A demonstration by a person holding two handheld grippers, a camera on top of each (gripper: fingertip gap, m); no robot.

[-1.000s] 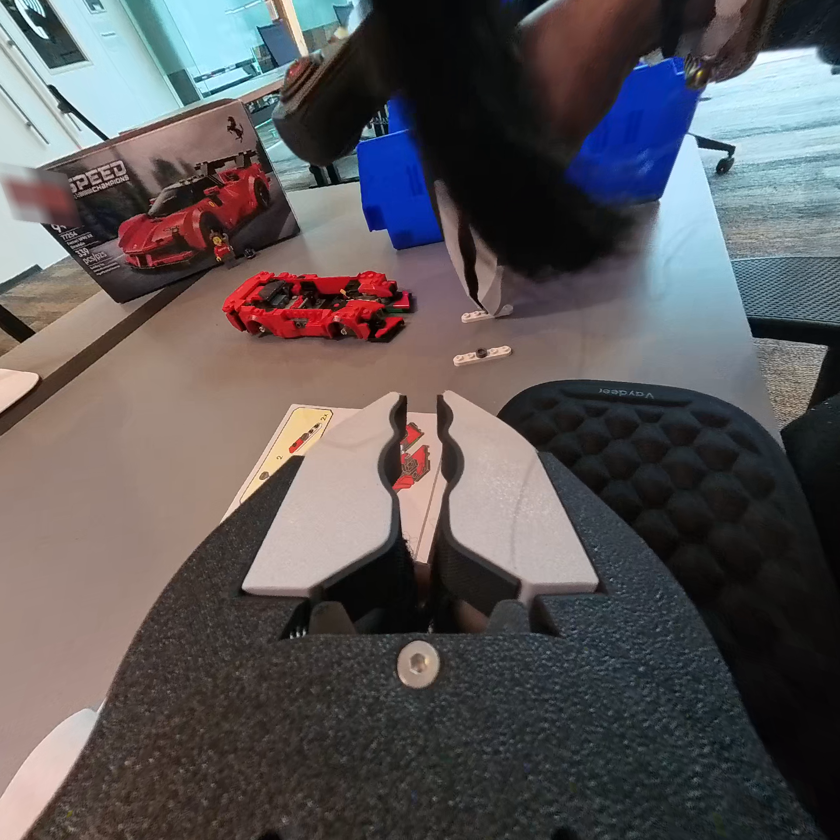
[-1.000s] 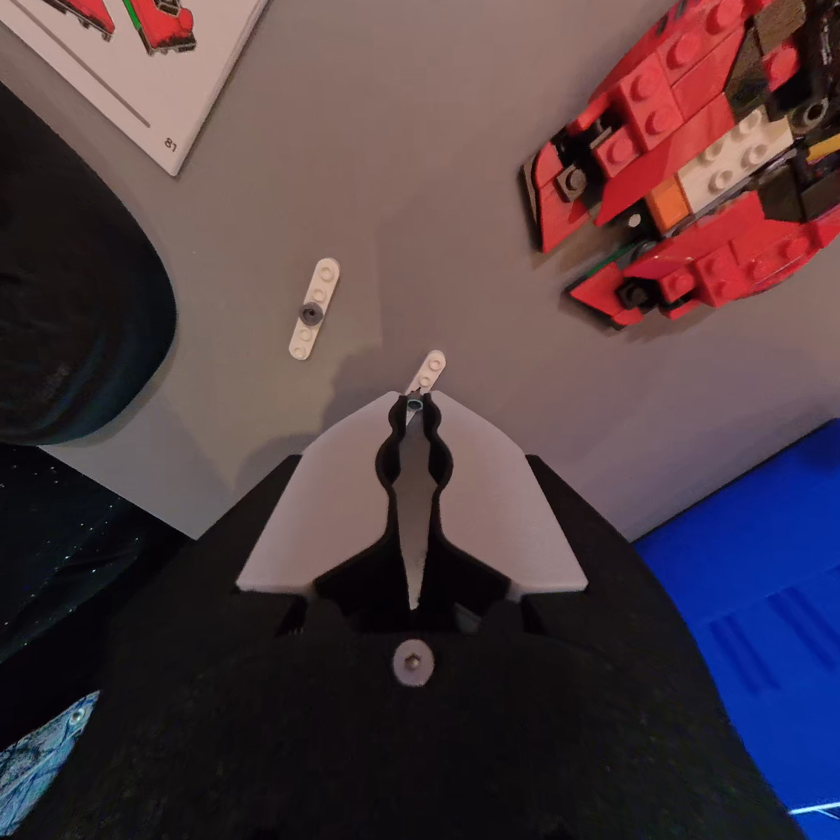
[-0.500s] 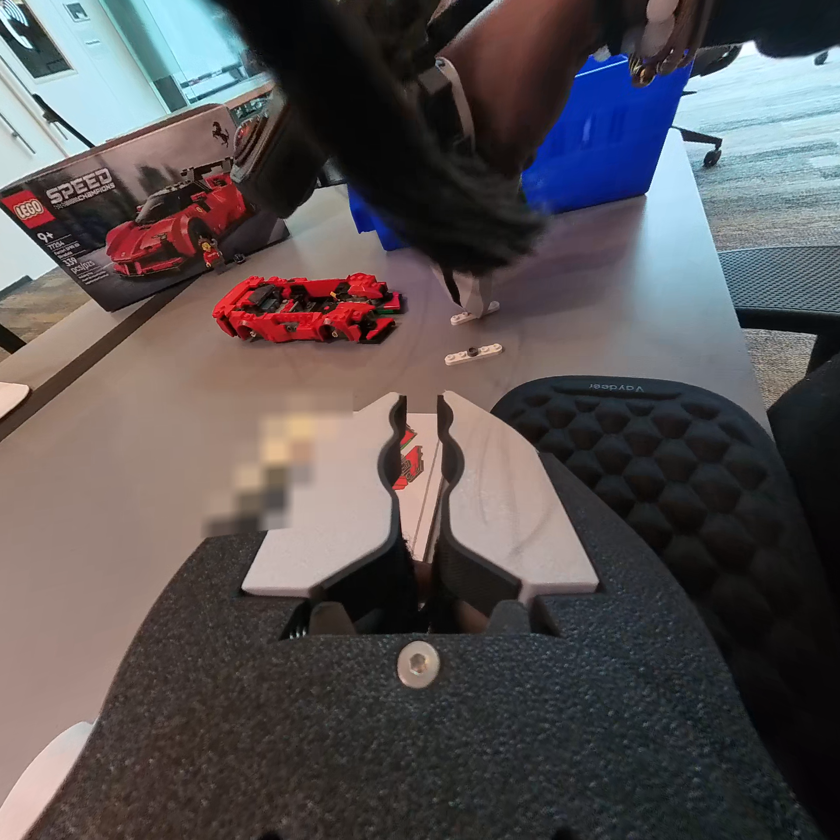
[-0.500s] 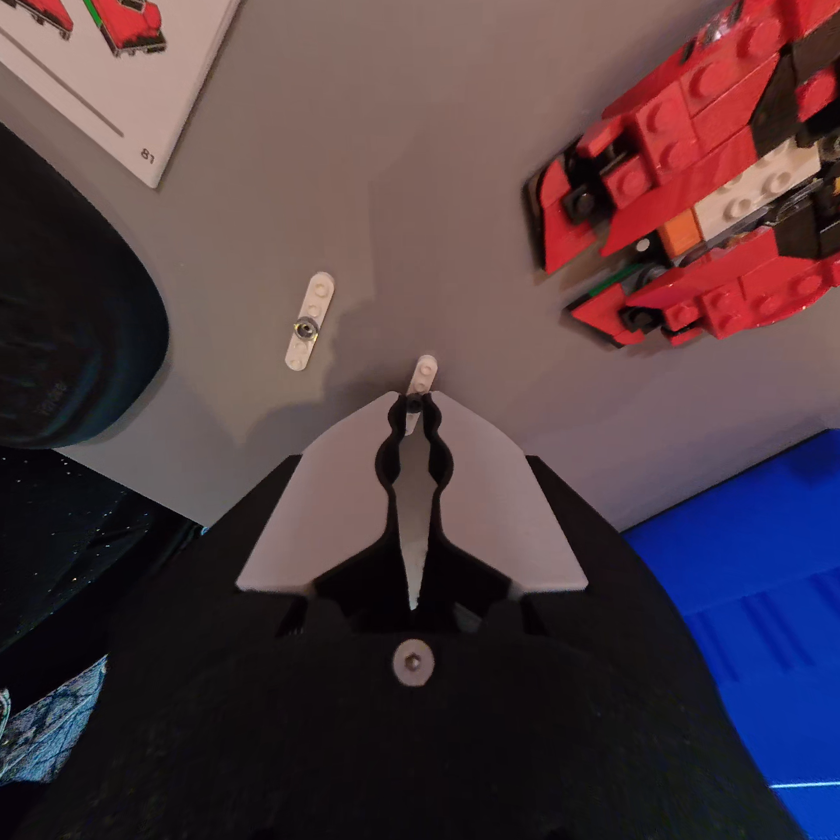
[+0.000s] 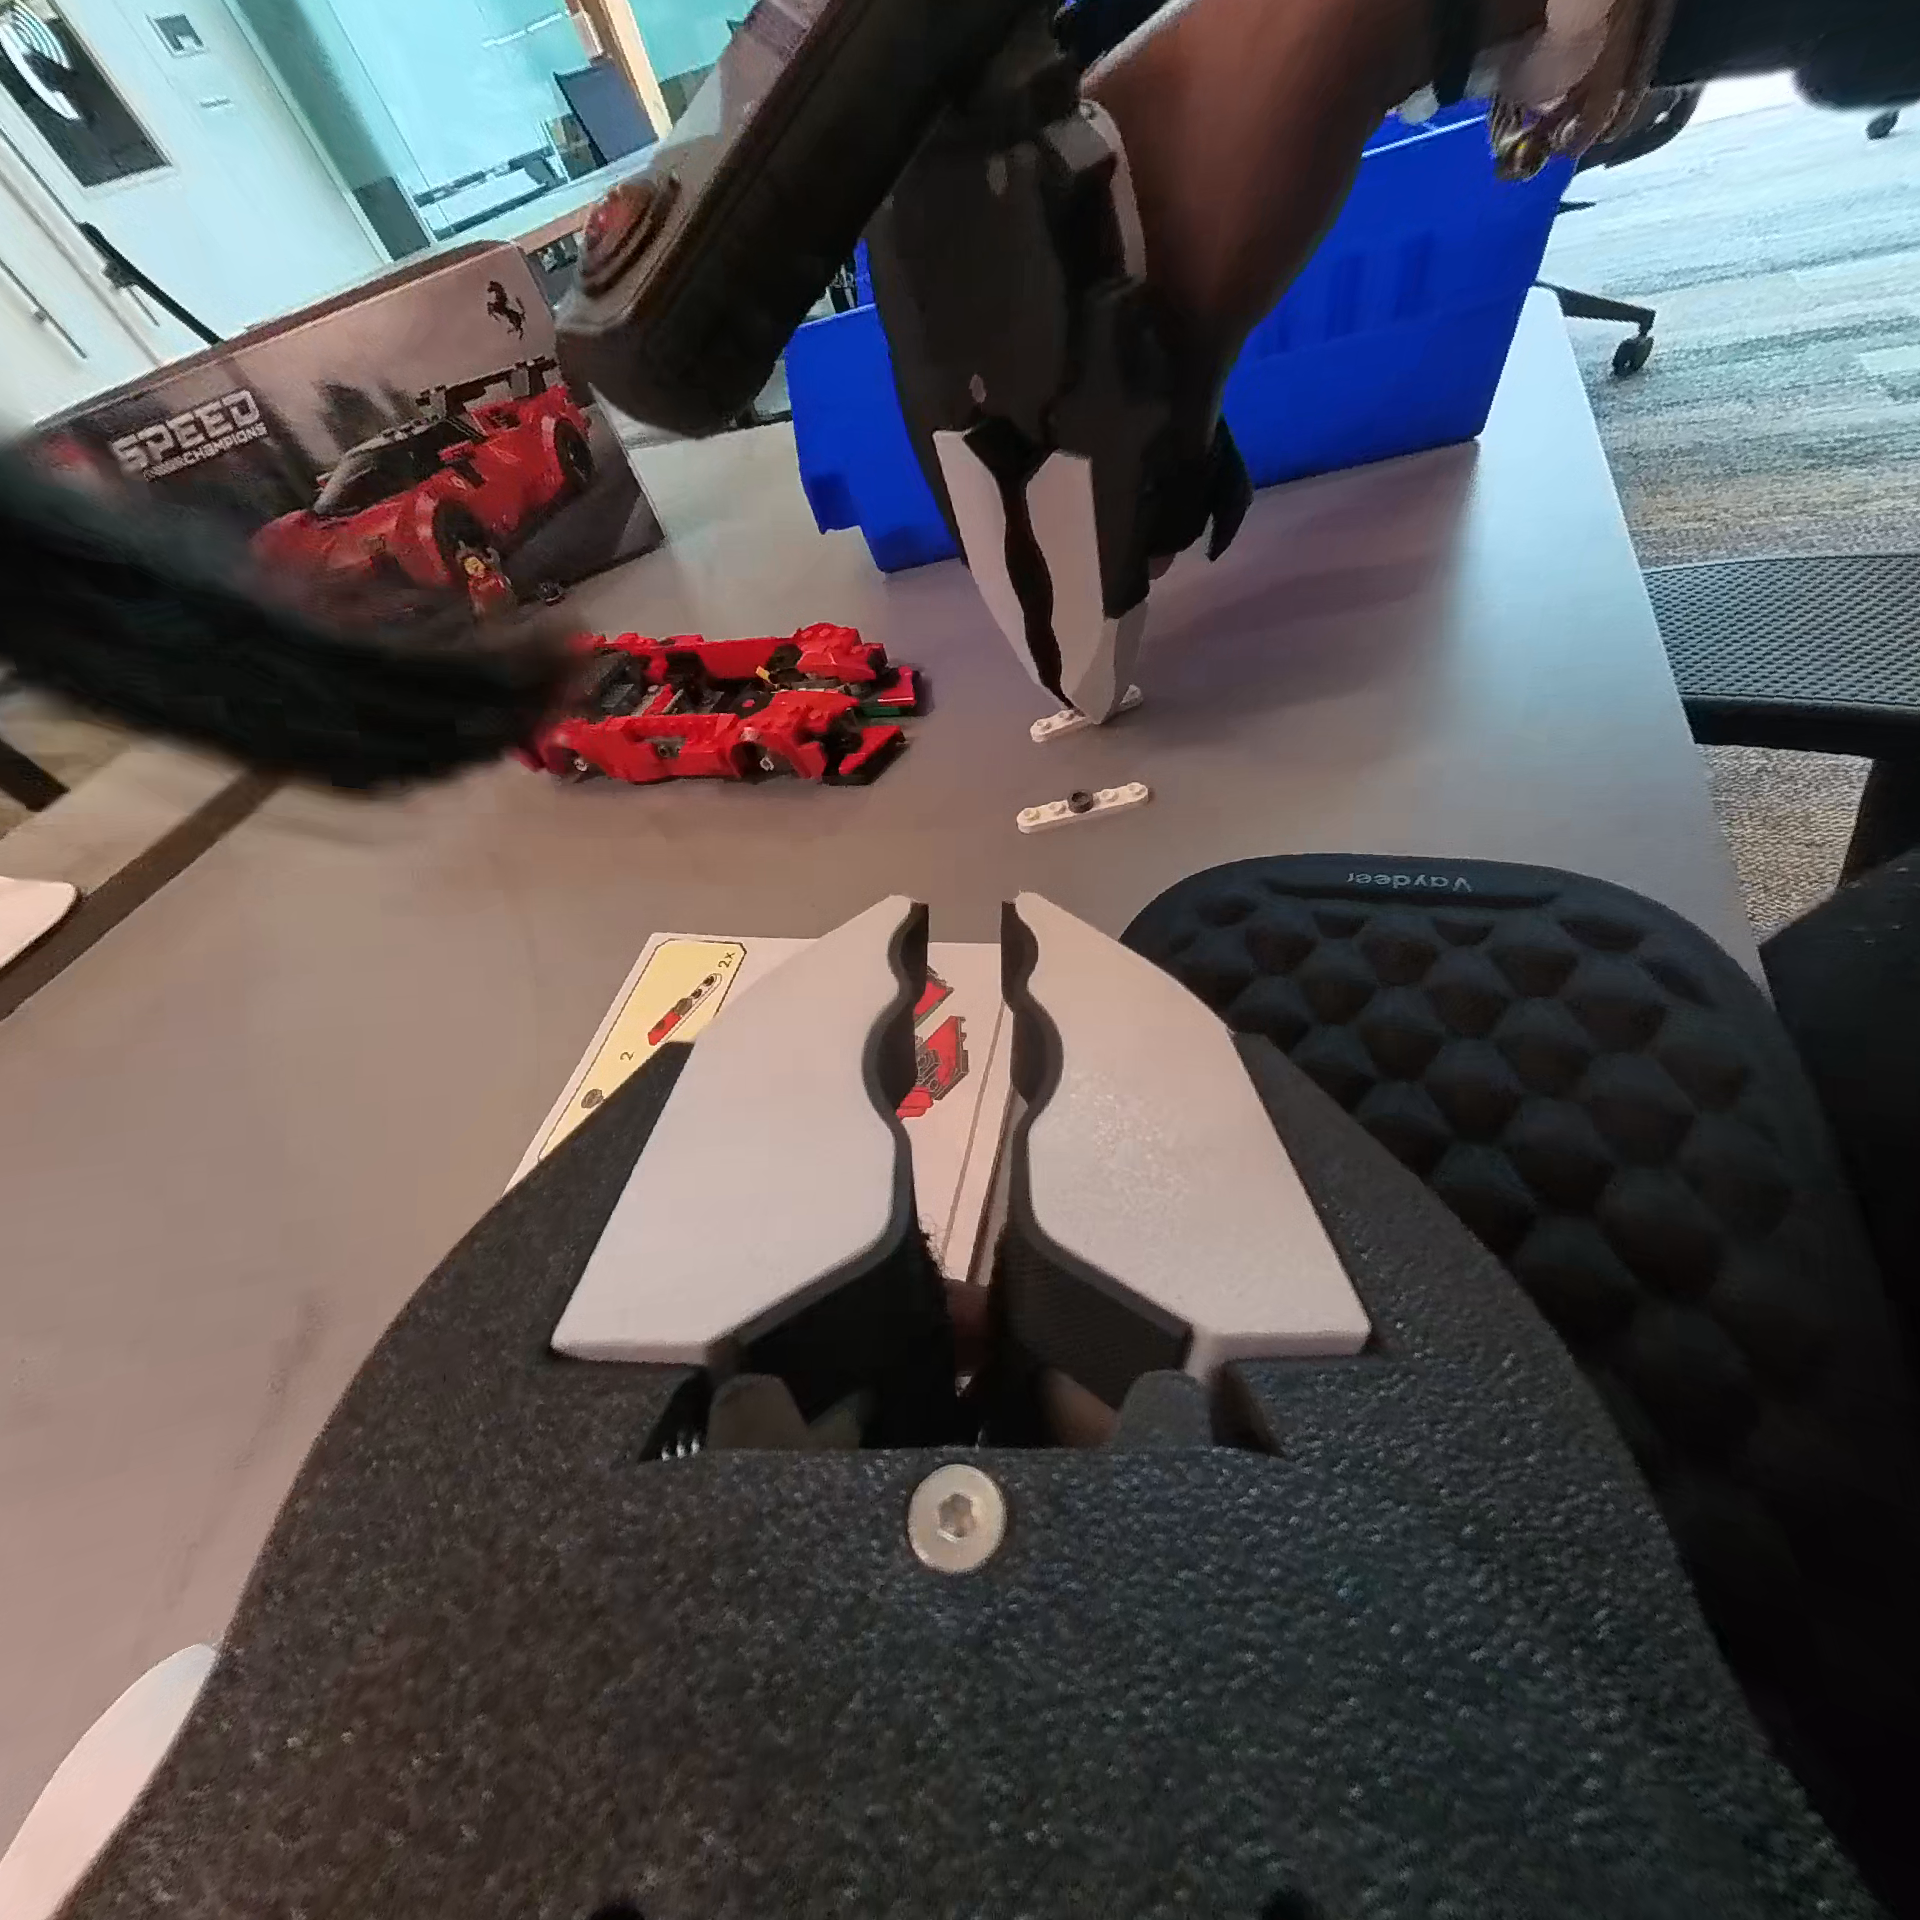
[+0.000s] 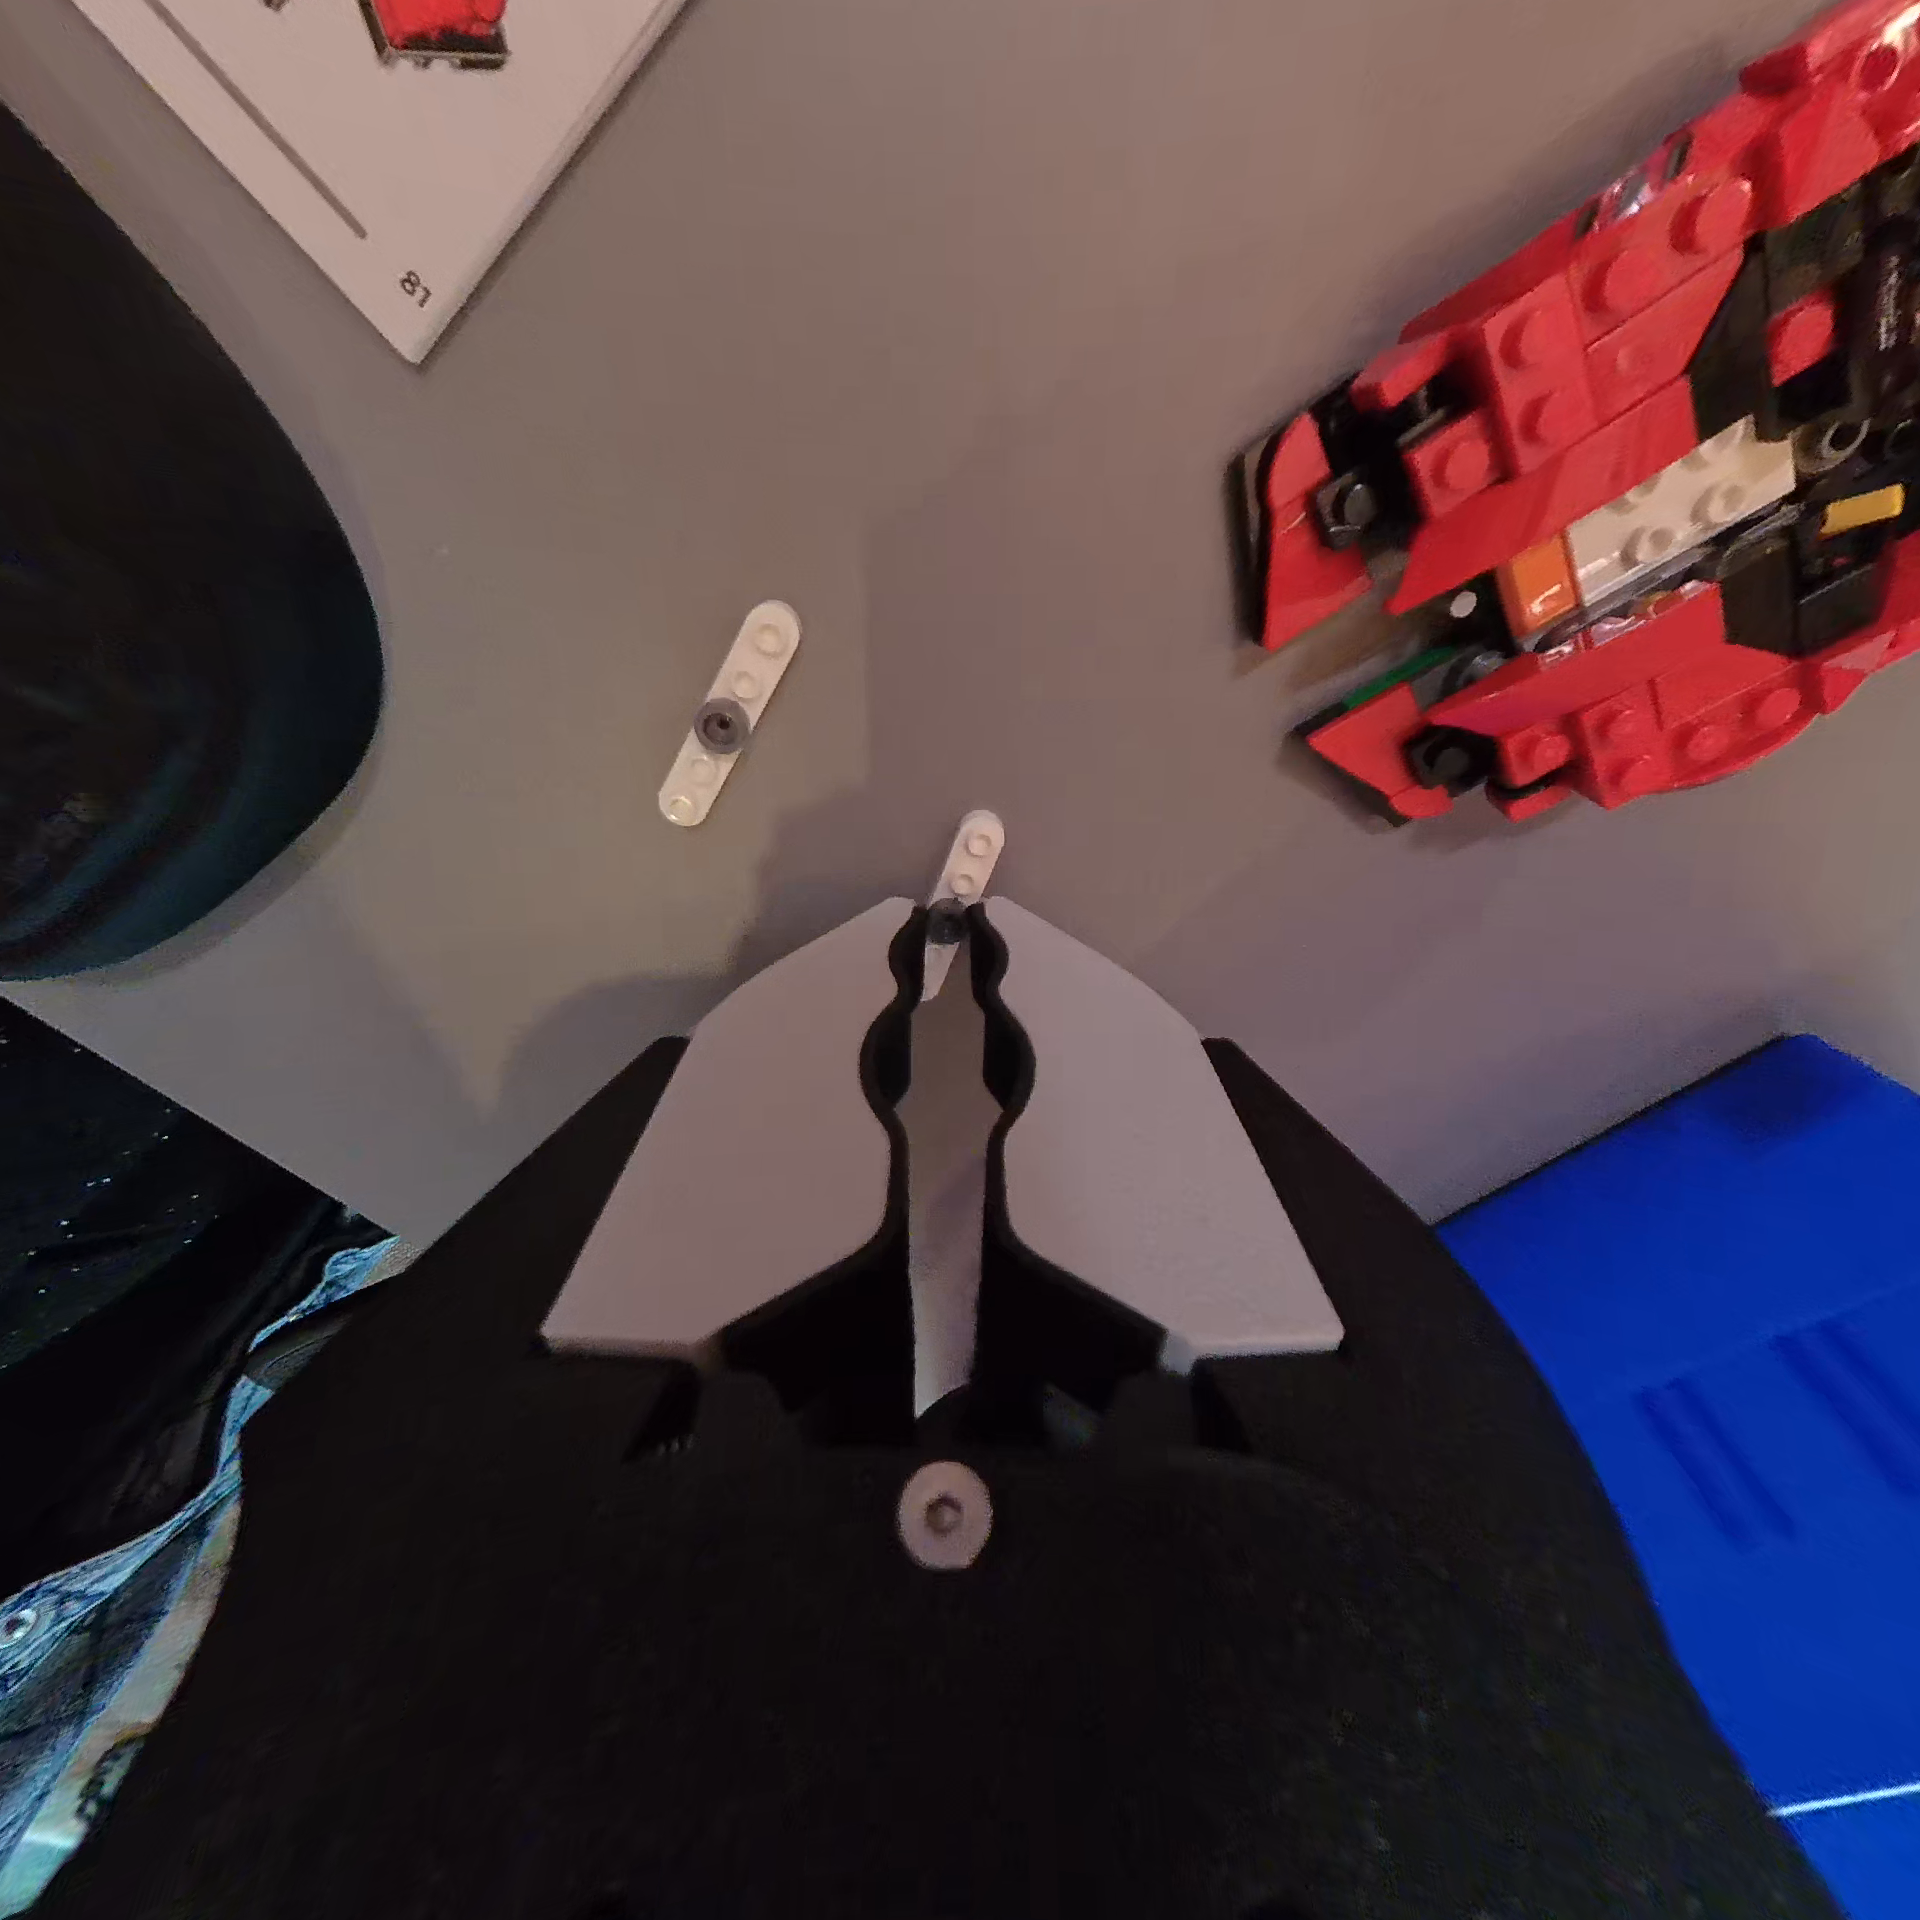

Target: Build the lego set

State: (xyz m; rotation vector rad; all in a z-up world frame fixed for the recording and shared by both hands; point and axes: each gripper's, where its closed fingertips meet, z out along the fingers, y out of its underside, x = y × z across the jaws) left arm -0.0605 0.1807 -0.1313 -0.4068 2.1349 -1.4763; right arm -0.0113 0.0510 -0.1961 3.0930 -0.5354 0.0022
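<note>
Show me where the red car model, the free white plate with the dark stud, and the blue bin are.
red car model (image 5: pixel 727 707), left wrist view, middle of body.
free white plate (image 6: pixel 729 713), right wrist view, beside its dark stud.
blue bin (image 5: pixel 1382 301), left wrist view, front wall.

I see a grey table (image 5: pixel 312 1039) carrying everything. On it lies the half-built red car (image 5: pixel 727 701), with the set's box (image 5: pixel 343 457) standing behind it and a blue bin (image 5: pixel 1351 312) to the right of that. Two small white strips rest right of the car: one with a dark stud (image 5: pixel 1081 805) (its twin (image 5: pixel 1060 724) lies just beyond it). The open instruction booklet (image 5: pixel 665 1018) lies nearest me, beside a black cushion (image 5: pixel 1507 1091) overlapping the table's edge.
</note>
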